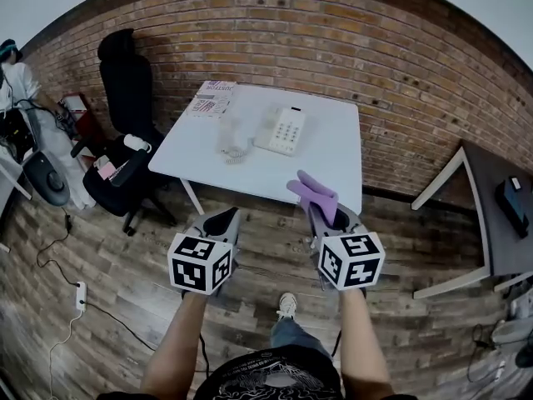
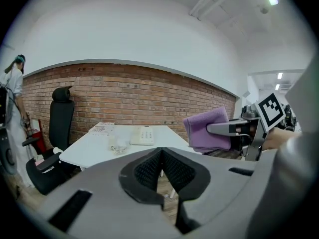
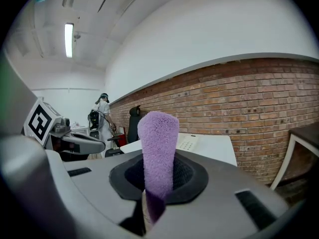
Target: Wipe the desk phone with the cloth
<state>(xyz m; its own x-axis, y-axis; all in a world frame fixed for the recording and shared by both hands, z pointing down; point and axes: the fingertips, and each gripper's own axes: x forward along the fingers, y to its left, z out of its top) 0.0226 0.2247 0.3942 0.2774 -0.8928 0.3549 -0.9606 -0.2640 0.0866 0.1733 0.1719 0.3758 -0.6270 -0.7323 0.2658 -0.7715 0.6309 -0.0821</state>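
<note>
The right gripper [image 1: 326, 215] has its fingers clenched on a purple terry cloth [image 1: 315, 195] that stands up out of them. The left gripper [image 1: 218, 223] has its fingers pressed together on nothing. Both hover short of the white surface [image 1: 333, 169], well apart from the cream push-button desk phone [image 1: 283, 130]. A one-handed wipe could shove the unbraced phone or snag its coiled cord [image 1: 235, 151].

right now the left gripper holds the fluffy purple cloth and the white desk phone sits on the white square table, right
No: the right gripper holds the fluffy purple cloth, as the right gripper view shows; the left gripper is shut on nothing. The white desk phone does sit on the white square table.
</note>
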